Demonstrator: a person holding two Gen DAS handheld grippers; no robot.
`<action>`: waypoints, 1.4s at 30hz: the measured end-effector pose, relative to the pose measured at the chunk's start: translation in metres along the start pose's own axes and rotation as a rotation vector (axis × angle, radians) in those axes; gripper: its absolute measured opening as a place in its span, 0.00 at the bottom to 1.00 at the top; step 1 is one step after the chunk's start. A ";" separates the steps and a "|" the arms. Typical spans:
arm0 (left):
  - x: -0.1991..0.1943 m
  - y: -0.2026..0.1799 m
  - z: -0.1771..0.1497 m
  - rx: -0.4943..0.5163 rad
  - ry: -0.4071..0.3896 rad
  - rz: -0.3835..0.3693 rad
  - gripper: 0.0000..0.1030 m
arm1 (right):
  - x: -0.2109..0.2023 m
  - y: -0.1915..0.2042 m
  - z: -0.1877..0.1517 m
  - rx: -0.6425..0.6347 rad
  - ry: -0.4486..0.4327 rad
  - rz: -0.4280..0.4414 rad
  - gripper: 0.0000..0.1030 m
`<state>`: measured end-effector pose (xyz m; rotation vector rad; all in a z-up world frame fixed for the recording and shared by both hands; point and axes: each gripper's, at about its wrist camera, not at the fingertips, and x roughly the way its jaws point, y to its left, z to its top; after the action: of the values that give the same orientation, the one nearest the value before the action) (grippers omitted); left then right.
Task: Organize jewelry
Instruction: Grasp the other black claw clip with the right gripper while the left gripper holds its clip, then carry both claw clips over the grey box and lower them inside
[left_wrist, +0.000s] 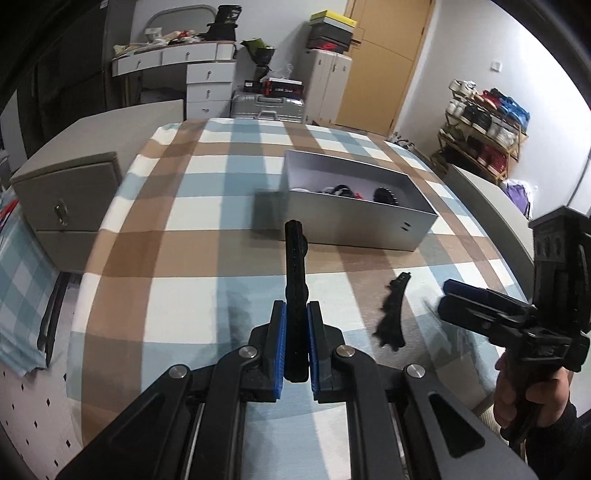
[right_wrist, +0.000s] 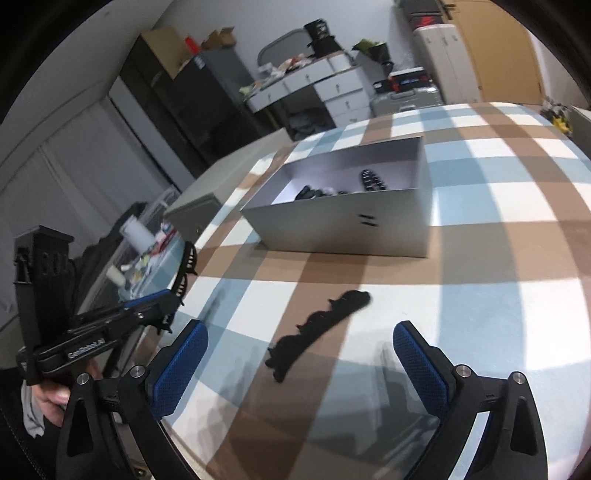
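My left gripper (left_wrist: 295, 347) has its jaws pinching a black comb-like hairpiece (left_wrist: 295, 291), which sticks out ahead and points toward the box. My right gripper (right_wrist: 299, 365) has its jaws spread wide with nothing between them, hanging above the bed's near edge. Just beyond them a second black toothed piece (right_wrist: 319, 326) lies flat on the checked cover (right_wrist: 480, 314), slantwise. To take it cleanly I'd bring the right jaws down astride its middle, turned across its length, and close gently so the teeth don't skid on the cloth. Farther on sits the open grey box (right_wrist: 343, 229), with dark pieces already inside. My left should clear the near wall before it lets go.
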<state>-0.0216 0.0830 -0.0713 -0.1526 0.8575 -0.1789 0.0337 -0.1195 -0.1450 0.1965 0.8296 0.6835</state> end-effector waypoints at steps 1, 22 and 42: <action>-0.001 0.002 0.000 -0.006 -0.003 0.002 0.06 | 0.005 0.002 0.001 -0.004 0.014 -0.004 0.93; -0.017 0.028 -0.006 -0.085 -0.033 0.025 0.06 | 0.049 0.045 -0.007 -0.302 0.148 -0.236 0.21; -0.015 0.004 0.024 -0.020 -0.072 0.017 0.06 | -0.009 0.030 0.007 -0.125 0.005 0.113 0.17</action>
<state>-0.0132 0.0912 -0.0454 -0.1694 0.7892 -0.1484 0.0202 -0.1008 -0.1222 0.1297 0.7818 0.8396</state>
